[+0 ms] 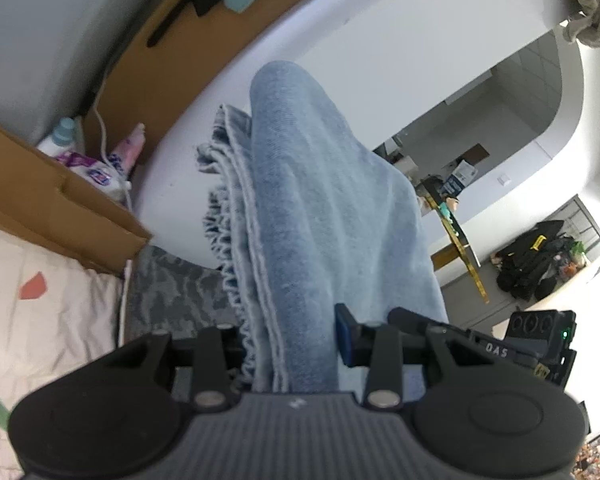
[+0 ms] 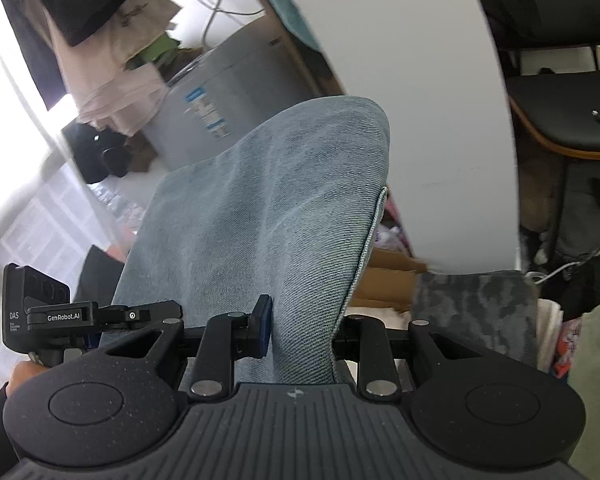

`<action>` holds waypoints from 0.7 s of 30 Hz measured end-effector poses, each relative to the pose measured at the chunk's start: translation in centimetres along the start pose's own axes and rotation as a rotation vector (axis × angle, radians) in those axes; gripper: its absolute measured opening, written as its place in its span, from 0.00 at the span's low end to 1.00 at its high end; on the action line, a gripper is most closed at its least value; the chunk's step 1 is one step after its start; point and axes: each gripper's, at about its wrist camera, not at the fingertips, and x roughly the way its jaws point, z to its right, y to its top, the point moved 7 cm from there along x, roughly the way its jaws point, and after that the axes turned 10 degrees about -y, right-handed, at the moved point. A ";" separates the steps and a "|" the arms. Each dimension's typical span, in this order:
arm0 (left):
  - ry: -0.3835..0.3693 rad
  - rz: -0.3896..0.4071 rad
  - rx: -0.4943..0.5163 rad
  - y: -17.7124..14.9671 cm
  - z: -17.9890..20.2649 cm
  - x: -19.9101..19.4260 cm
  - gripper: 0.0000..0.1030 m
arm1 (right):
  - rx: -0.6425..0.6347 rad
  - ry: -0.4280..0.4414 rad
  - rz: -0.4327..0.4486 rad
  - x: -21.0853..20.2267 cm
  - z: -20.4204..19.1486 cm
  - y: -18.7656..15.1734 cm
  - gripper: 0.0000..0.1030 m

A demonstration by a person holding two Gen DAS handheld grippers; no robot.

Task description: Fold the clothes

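Observation:
Light blue denim jeans hang lifted in the air between both grippers, over a white table. My left gripper is shut on the jeans near a frayed hem; only its right fingertip shows, the other is hidden by the cloth. The right gripper's body shows at the right edge of the left wrist view. In the right wrist view my right gripper is shut on the same jeans, which rise away from it in a hump. Its left pad presses the denim.
A cardboard box with bottles stands to the left, beside a patterned bedsheet. A grey patterned cloth lies below the jeans. A black chair stands to the right of the white table. A grey bin is behind.

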 end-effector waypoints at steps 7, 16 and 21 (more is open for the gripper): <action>-0.029 -0.036 -0.010 -0.4 -2.0 4.5 0.38 | 0.006 -0.060 0.006 1.5 4.1 0.1 0.25; -0.074 -0.066 -0.025 -0.7 -6.3 10.3 0.38 | 0.030 -0.122 0.018 5.1 9.4 -1.1 0.25; -0.107 -0.079 -0.030 -1.5 -9.0 14.1 0.38 | 0.045 -0.176 0.027 7.5 12.8 -1.6 0.25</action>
